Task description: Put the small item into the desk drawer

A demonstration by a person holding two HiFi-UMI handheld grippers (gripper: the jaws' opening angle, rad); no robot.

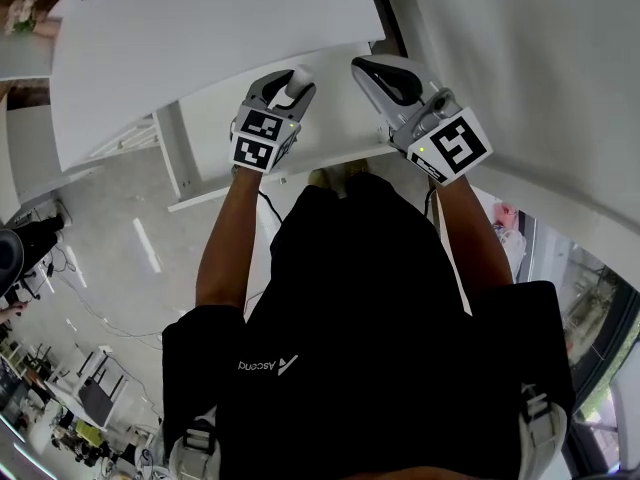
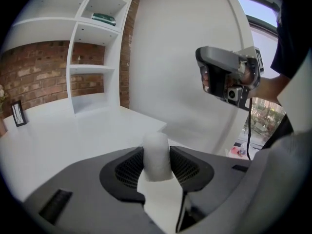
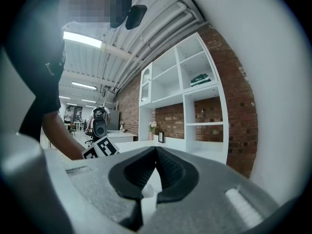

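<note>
A small white cylinder-shaped item [image 2: 157,155] stands upright between the mesh pads of my left gripper [image 2: 156,164], which is shut on it. In the head view the left gripper [image 1: 292,86] hovers over the near edge of the white desk [image 1: 200,38], and the item [image 1: 302,74] sticks out at its tip. My right gripper [image 1: 372,72] is level with it, a little to the right. Its jaws meet at the tip with nothing between them, as the right gripper view [image 3: 156,152] shows. No drawer can be made out.
A white shelf unit [image 2: 92,43] stands against a brick wall [image 2: 29,72] at the desk's far end. A small picture frame [image 2: 18,113] is on the desktop. The desk's white leg frame [image 1: 185,168] and the floor lie below, and a white wall [image 1: 520,58] is on the right.
</note>
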